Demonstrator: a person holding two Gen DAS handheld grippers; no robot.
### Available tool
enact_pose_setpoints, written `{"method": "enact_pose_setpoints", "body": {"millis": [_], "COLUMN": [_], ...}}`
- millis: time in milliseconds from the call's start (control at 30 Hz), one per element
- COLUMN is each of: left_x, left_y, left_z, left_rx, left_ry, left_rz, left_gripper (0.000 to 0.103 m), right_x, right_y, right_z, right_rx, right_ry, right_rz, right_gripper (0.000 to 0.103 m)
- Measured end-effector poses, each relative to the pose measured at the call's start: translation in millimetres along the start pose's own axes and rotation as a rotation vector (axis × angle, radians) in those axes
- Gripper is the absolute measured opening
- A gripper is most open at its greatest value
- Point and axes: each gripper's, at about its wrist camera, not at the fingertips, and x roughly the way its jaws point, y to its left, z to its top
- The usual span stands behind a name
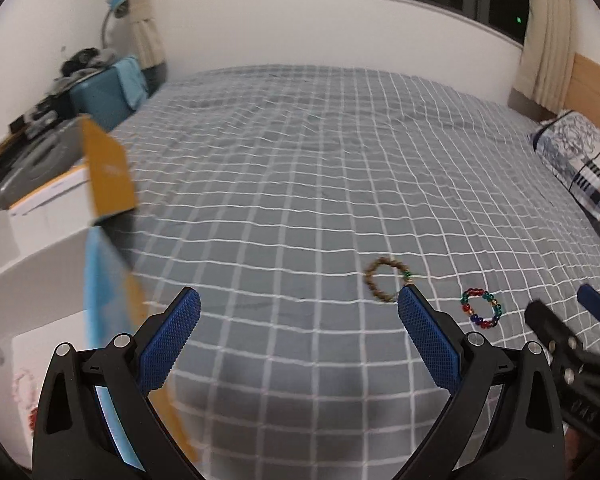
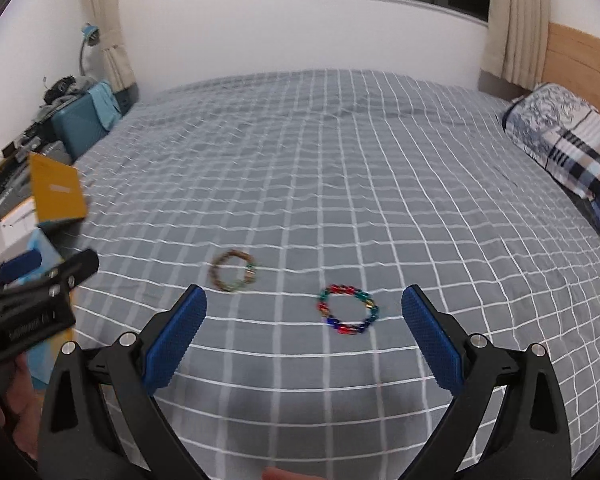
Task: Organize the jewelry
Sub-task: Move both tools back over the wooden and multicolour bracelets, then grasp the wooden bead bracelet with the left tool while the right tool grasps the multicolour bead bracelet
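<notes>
Two bead bracelets lie flat on the grey checked bedspread (image 1: 280,184). A brown bead bracelet (image 1: 386,280) lies just beyond my left gripper's right fingertip (image 1: 410,300). A multicoloured bead bracelet (image 1: 481,308) lies to its right. My left gripper (image 1: 300,304) is open and empty above the bed. In the right wrist view the multicoloured bracelet (image 2: 348,309) lies between and just beyond the open fingers of my right gripper (image 2: 302,304), and the brown bracelet (image 2: 233,270) lies further left. An open white box (image 1: 24,280) with a yellow and blue lid (image 1: 108,176) stands at the left.
A patterned pillow (image 2: 568,152) lies at the right by the wooden headboard (image 2: 580,60). Boxes and clutter (image 1: 60,120) stand along the left wall beside the bed. My right gripper's side (image 1: 568,344) shows at the right of the left wrist view.
</notes>
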Motion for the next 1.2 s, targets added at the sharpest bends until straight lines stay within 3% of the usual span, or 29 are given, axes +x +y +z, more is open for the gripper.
{"method": "enact_pose_setpoints", "body": {"millis": [233, 500, 833, 900, 1067, 1200], "left_x": [80, 145, 170, 175, 181, 177], "left_y": [-41, -60, -79, -80, -82, -80], "left_z": [8, 12, 5, 3, -1, -3], "left_rx": [0.045, 0.073, 0.091, 0.088, 0.091, 0.095], "left_ry": [0.081, 0.151, 0.169, 0.187, 0.218, 0.224], "left_rz": [-0.034, -0.063, -0.079, -0.075, -0.083, -0.074], "left_gripper": [0.097, 0.097, 0.097, 0.090, 0.075, 0.056], "right_x": [63, 113, 141, 145, 151, 151], "right_y": [-38, -38, -46, -47, -44, -46], "right_z": [-8, -14, -20, -20, -23, -23], "right_rx": [0.040, 0.019, 0.062, 0.064, 0.038, 0.044], "right_ry": [0.109, 0.181, 0.218, 0.231, 0.258, 0.258], "right_rz": [0.008, 0.036, 0.056, 0.054, 0.007, -0.009], "right_gripper": [0.094, 0.094, 0.094, 0.092, 0.074, 0.058]}}
